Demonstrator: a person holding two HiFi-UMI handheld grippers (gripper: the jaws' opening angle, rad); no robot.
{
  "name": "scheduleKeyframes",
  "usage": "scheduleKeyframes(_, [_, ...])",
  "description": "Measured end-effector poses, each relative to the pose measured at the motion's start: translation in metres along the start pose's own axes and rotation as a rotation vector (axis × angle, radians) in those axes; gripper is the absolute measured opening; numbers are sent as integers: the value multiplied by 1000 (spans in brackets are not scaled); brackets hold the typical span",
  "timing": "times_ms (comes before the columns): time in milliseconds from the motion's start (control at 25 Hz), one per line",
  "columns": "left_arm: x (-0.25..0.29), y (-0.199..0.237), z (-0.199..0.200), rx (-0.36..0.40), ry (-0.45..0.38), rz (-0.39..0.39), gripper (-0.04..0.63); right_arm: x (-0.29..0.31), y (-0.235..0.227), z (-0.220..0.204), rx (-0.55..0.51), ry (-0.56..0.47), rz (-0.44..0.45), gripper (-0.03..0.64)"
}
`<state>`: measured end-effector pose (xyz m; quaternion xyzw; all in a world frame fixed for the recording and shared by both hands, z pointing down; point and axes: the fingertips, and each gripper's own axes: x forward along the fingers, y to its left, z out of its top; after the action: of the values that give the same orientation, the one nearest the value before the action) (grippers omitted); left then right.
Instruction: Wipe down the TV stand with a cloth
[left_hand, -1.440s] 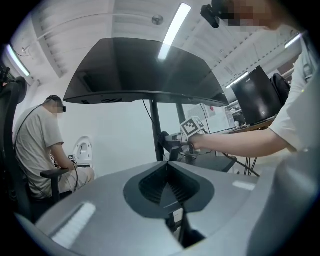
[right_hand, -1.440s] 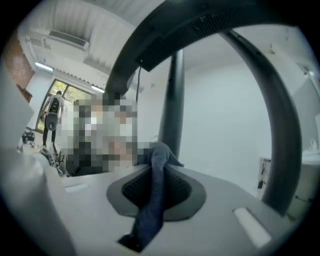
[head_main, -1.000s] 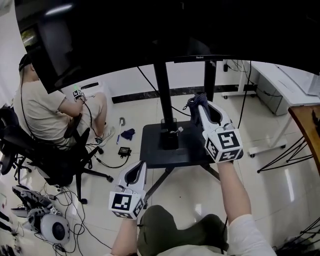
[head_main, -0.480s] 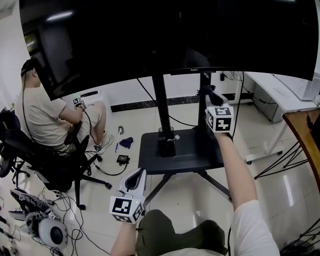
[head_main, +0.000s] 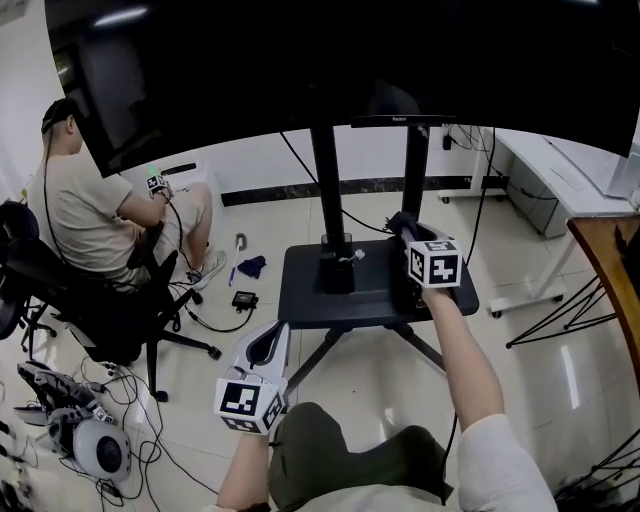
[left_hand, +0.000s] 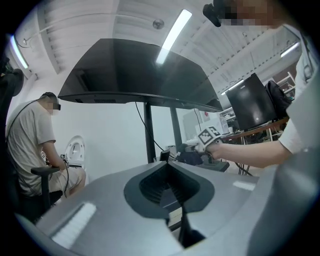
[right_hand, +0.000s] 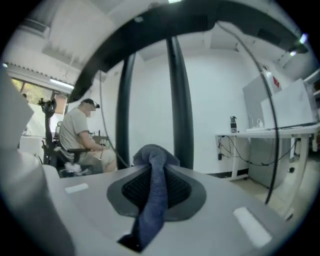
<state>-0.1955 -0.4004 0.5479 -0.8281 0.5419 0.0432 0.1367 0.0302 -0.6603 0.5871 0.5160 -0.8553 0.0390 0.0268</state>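
At the far left, a seated person (head_main: 85, 210) occupies a black office chair (head_main: 70, 310), with loose cables (head_main: 150, 440) on the tiled floor beside it. A small blue item (head_main: 252, 266) and a small black box (head_main: 244, 298) lie on the floor between the chair and the TV stand (head_main: 330, 290). The left claw (head_main: 268, 338) is held low, near the operator's lap, short of the stand and left of its base shelf. The left gripper view shows its jaws pressed together with nothing between them. The TV stand consists of a flat black base shelf on splayed legs, two dark upright posts (head_main: 327, 190) rising from the rear of the shelf, and a large black screen (head_main: 300, 70) at the top. The right claw (head_main: 402, 228) is positioned over the right rear part of the base shelf, just beside the foot of the right-hand post. Its jaws are pinching a dark blue cloth (right_hand: 152, 195). In the right gripper view the cloth runs as a folded strip along the seam between the jaws and bunches into a rounded knot beyond the tips. Contact between cloth and shelf cannot be confirmed from any view. To the right, a white desk (head_main: 560, 175) stands by the wall, well apart from the stand, and the corner of a wooden desk (head_main: 612, 270) enters at the frame edge.
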Motion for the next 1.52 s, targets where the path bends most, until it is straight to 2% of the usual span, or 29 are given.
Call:
scheduleKeyframes(80, [-3, 9, -6, -5, 0, 17, 66, -59, 44, 14, -11, -106, 56, 52])
scheduleKeyframes(160, [-6, 17, -14, -2, 6, 29, 66, -115, 96, 8, -13, -165, 120, 52])
scheduleKeyframes(240, [-10, 27, -24, 4, 16, 44, 66, -145, 156, -4, -5, -237, 205, 52])
scheduleKeyframes(360, [-17, 44, -34, 13, 23, 80, 66, -127, 233, -18, -12, -270, 311, 52])
scheduleKeyframes(440, [-24, 50, -35, 16, 28, 105, 66, -91, 259, -22, -9, -227, 309, 52])
scheduleKeyframes(640, [-45, 67, -32, 18, 27, 142, 66, 38, 276, -22, -12, -59, 134, 52])
scheduleKeyframes(760, [-55, 63, -20, 32, 18, 153, 66, 103, 254, -40, -53, 109, -4, 51])
scheduleKeyframes(920, [-71, 61, -11, 33, 9, 167, 66, 147, 215, -57, -90, 267, -152, 51])
scheduleKeyframes(1000, [-76, 63, -11, 30, 12, 174, 66, 159, 205, -73, -55, 350, -176, 51])
scheduleKeyframes(1080, [-79, 61, -11, 30, 13, 175, 66, 160, 206, -83, -45, 390, -158, 51])
scheduleKeyframes(1200, [-78, 60, -12, 30, 17, 175, 65, 136, 225, -78, -83, 354, -88, 51])
scheduleKeyframes(1280, [-74, 59, -14, 27, 13, 173, 66, 98, 248, -65, -134, 274, 0, 51])
scheduleKeyframes(1400, [-61, 54, -21, 30, 13, 153, 66, 25, 274, -39, -203, 92, 118, 51])
scheduleKeyframes(1440, [-56, 51, -24, 30, 16, 144, 66, 1, 276, -44, -208, 76, 143, 51])
scheduleKeyframes(1520, [-46, 42, -32, 29, 25, 122, 66, -49, 278, -75, -166, 120, 188, 51])
